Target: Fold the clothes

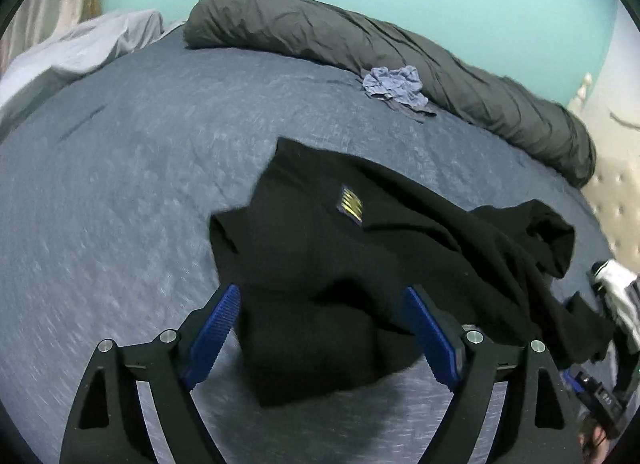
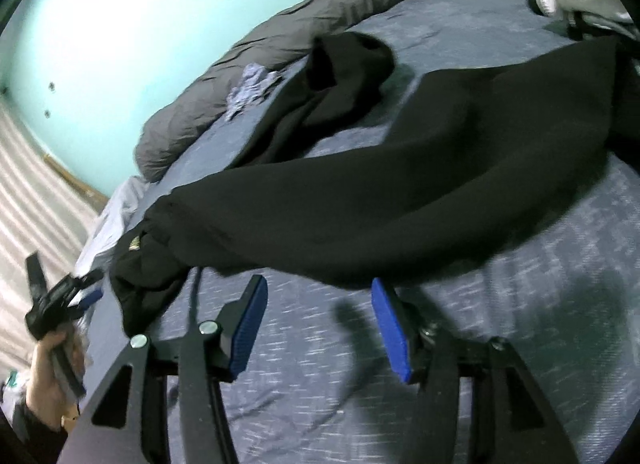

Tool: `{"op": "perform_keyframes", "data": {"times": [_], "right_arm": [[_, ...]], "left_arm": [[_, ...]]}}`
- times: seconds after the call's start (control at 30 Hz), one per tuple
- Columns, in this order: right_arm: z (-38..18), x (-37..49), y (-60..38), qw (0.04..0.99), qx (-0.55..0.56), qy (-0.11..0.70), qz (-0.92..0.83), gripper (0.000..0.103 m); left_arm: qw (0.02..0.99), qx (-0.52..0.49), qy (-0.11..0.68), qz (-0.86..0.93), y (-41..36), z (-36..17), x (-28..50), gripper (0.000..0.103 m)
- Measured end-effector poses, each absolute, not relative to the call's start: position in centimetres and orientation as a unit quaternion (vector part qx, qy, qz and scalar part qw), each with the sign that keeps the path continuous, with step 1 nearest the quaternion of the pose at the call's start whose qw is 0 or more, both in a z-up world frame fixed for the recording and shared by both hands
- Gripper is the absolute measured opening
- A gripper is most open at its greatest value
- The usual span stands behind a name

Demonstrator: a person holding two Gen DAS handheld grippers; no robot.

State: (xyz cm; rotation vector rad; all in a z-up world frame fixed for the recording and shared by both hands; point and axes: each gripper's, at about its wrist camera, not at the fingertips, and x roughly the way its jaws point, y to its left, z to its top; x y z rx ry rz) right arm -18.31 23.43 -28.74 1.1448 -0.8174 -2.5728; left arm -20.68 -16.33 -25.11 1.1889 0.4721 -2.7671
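A black sweatshirt (image 1: 340, 248) with a small gold logo (image 1: 352, 205) lies rumpled on the blue bedspread (image 1: 120, 204). My left gripper (image 1: 322, 290) stands open over its near edge; the cloth lies between the wide jaws, and the blue pads (image 1: 218, 328) do not press it. In the right wrist view a long black sleeve (image 2: 400, 192) stretches across the bed. My right gripper (image 2: 319, 282) is open just short of the sleeve's lower edge, with only bedspread between its fingers. A hand holds the left gripper (image 2: 60, 304) at the far left.
A rolled dark grey duvet (image 1: 360, 44) runs along the far side of the bed by the turquoise wall. A crumpled pale blue garment (image 1: 394, 86) lies against it. White and grey clothing (image 1: 616, 288) sits at the right edge. A pale sheet (image 1: 80, 48) is bunched at the back left.
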Motion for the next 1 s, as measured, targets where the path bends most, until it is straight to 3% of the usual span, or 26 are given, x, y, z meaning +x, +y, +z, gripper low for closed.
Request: {"op": "perform_keyframes", "data": {"times": [0.37,1.0], "right_arm": [[-29.4,-18.2,28.5,0.017,0.378,-0.323,-0.868,0.062],[-29.6,-18.8,32.1,-0.007,0.389,-0.352,-0.851,0.064]], "left_arm": [[0.044,0.391,0.122,-0.911,-11.7,-28.2,-18.7,0.103],[0.018,0.404,0.126,-0.906,-9.5,-29.4,-19.4,0.103]]}}
